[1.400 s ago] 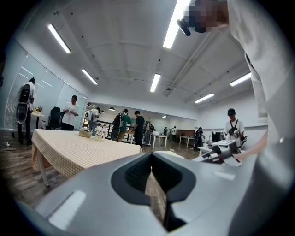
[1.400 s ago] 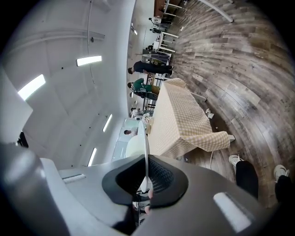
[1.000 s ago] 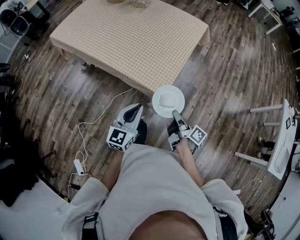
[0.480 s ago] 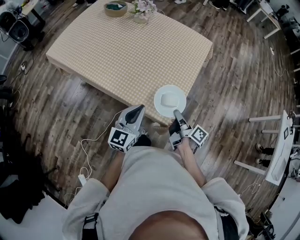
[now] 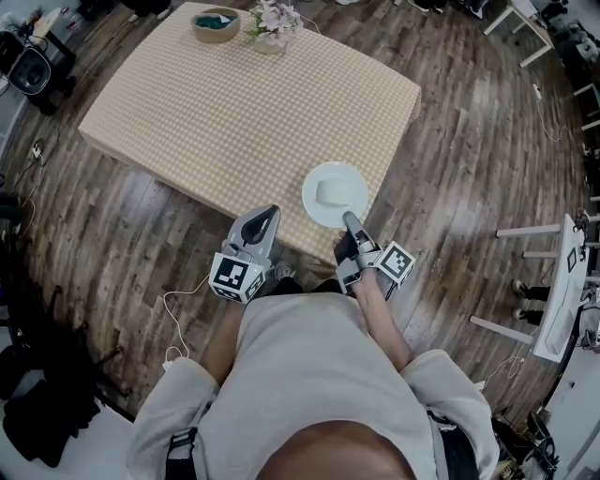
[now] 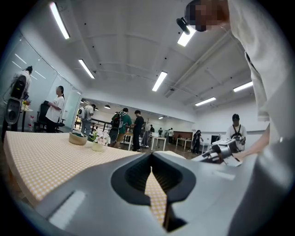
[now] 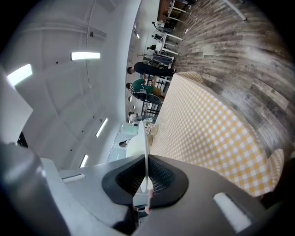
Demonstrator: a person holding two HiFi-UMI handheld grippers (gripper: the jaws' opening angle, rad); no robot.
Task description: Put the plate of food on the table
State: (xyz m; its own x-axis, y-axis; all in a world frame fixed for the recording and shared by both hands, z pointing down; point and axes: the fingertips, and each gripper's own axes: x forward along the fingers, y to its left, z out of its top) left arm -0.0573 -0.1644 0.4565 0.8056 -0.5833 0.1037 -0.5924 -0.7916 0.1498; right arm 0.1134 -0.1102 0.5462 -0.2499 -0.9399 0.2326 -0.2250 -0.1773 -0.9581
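A white plate with a pale white piece of food hangs over the near edge of the table, which wears a beige checked cloth. My right gripper is shut on the plate's near rim. In the right gripper view the plate shows edge-on between the pads. My left gripper sits to the left of the plate at the table's edge, shut with nothing in it. In the left gripper view the left gripper points across the cloth.
A bowl and a small vase of flowers stand at the table's far side. White furniture stands at the right, a cable lies on the wooden floor at the left. Several people stand in the background.
Both grippers and the plate have moved forward to the table. The plate, which hung over the floor before the table's corner, now hangs over the cloth's near edge.
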